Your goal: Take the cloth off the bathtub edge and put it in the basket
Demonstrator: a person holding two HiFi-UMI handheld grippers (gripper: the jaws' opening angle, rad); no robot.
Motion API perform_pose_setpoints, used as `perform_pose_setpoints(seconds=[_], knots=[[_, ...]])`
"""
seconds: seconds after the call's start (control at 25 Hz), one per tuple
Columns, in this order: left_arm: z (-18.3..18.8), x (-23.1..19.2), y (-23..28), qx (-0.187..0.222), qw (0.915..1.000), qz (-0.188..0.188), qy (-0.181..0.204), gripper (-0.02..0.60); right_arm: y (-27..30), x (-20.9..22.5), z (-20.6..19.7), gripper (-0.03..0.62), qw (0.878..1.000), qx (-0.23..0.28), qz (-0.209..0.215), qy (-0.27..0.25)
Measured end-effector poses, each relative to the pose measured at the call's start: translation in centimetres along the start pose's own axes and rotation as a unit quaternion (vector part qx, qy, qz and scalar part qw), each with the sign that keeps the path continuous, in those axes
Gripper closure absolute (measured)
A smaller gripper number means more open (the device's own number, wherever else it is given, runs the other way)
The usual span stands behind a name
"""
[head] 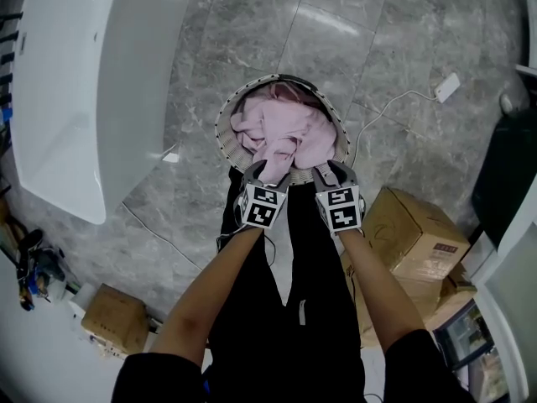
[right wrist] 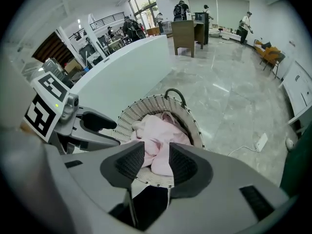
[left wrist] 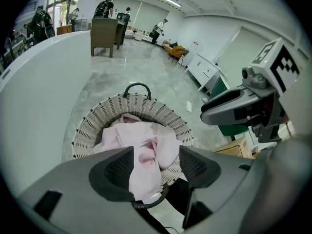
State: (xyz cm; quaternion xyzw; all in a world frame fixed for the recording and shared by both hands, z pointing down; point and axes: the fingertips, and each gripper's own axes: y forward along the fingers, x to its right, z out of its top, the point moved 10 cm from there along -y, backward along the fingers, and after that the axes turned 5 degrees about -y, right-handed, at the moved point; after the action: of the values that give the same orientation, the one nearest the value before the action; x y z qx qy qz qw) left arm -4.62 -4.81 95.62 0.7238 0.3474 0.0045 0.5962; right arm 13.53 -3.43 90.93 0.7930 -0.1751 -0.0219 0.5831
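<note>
The one pink cloth (head: 281,128) lies heaped in the one woven basket (head: 221,133) on the floor beside the bathtub (head: 75,82), with a fold draped over the near rim. It looks light, soft and limp, so any bunched fold should serve as a hold. The left gripper (head: 267,175) and right gripper (head: 333,173) hang over that rim, jaws wide apart and gripping nothing.

Glossy grey marble-look tile floor (head: 403,23) everywhere. Brown cardboard boxes (head: 415,229) sit just right of the right gripper (head: 329,172), a white plug block on a cable (head: 448,87) lies further ahead, and long ceiling strip lights (left wrist: 168,0) run overhead.
</note>
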Motion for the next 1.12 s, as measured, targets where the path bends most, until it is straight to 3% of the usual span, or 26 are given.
perform_pose_setpoints(seconds=[0.32,0.6,0.8,1.12], knots=[[0.3,1.2,-3.5,0.029,0.9995,-0.002,-0.015,0.295,-3.5,-0.6,-0.7,0.424,1.0,0.009,-0.004,-0.003],[3.2,4.0,-9.7,0.094,0.9951,-0.003,-0.031,0.295,-10.6,-0.3,2.3,0.424,0.997,0.08,-0.005,0.016],[6.5,5.2,-15.9,0.18,0.9812,0.016,-0.068,0.295,-17.5,-0.7,6.0,0.424,0.987,0.162,0.0,0.011],[12.8,12.3,-26.9,0.296,0.9548,-0.004,-0.028,0.295,-29.7,-2.2,11.3,0.424,0.961,0.275,0.009,-0.003]])
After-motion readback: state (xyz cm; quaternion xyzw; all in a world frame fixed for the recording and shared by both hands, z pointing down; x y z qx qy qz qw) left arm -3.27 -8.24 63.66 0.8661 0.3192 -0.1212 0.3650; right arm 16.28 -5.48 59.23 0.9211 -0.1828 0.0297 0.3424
